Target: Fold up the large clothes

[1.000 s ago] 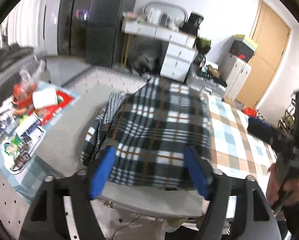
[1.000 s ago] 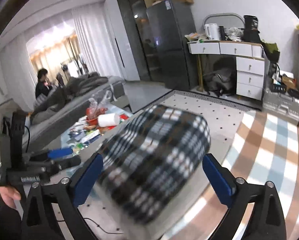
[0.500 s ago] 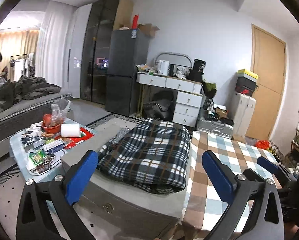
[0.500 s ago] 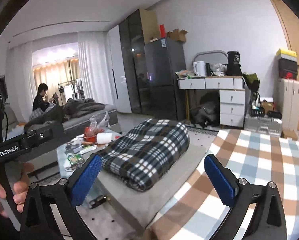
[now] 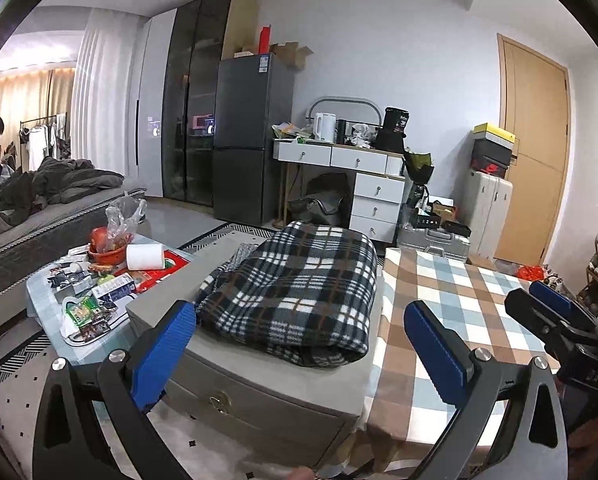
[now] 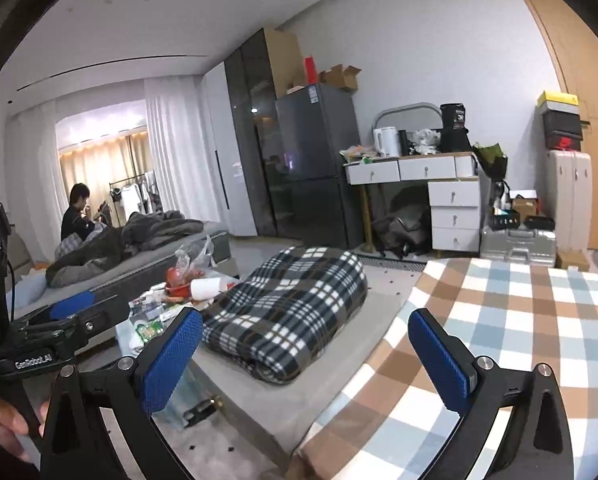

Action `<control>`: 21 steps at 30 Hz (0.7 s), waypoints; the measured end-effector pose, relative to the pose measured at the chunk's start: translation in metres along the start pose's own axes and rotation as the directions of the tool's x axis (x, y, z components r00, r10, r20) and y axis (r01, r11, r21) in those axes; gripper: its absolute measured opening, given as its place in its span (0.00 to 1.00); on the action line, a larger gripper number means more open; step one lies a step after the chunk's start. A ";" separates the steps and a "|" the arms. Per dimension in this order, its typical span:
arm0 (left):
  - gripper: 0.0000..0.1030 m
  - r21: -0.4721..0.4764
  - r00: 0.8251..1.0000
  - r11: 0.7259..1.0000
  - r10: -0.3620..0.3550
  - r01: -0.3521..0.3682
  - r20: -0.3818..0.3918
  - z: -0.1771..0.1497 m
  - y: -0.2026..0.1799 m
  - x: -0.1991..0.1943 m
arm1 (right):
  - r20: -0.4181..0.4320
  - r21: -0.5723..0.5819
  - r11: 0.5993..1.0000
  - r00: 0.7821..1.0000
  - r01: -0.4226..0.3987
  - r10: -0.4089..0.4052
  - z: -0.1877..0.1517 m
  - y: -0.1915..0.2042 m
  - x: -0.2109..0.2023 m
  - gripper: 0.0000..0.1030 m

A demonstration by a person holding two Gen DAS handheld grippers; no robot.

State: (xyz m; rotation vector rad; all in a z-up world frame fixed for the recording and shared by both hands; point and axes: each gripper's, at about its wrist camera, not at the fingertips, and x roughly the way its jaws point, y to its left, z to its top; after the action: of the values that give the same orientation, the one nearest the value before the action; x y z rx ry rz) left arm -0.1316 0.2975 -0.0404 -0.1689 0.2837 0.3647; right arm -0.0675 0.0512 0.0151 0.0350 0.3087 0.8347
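A dark plaid garment (image 5: 299,292) lies folded in a thick bundle on a grey box-like stand (image 5: 259,392); it also shows in the right wrist view (image 6: 291,312). My left gripper (image 5: 299,344) is open and empty, held back from the bundle's near edge. My right gripper (image 6: 305,352) is open and empty, held back to the right of the bundle. Each gripper shows at the edge of the other's view: the right gripper (image 5: 555,312) and the left gripper (image 6: 79,312).
A table with a brown and blue checked cloth (image 5: 459,312) adjoins the stand on the right. A low table with snacks and a paper roll (image 5: 145,257) stands to the left. A sofa with a seated person (image 6: 79,216) is far left. A fridge, a desk and suitcases line the back wall.
Both grippers have pulled back and up from the plaid garment, which now lies released on the stand. The left gripper's jaws have opened wider.
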 end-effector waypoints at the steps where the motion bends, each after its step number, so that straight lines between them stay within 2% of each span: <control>1: 0.99 -0.001 1.000 1.000 0.000 0.000 0.002 0.000 0.000 0.000 | -0.001 -0.002 1.000 1.000 -0.001 0.001 -0.001 0.001 0.000 1.00; 13: 0.99 0.036 0.999 0.999 -0.011 0.012 -0.032 -0.007 -0.009 0.007 | -0.024 0.033 0.999 0.999 -0.022 0.022 -0.009 -0.006 0.008 1.00; 21: 0.99 0.013 0.999 1.000 -0.013 0.013 -0.046 -0.004 -0.004 0.009 | -0.032 0.066 0.998 0.999 -0.021 0.023 -0.011 -0.012 0.010 1.00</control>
State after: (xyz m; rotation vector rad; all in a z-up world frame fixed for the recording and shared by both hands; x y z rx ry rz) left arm -0.1234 0.2958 -0.0467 -0.1663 0.3299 0.3464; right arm -0.0556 0.0490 -0.0002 0.0860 0.3674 0.8473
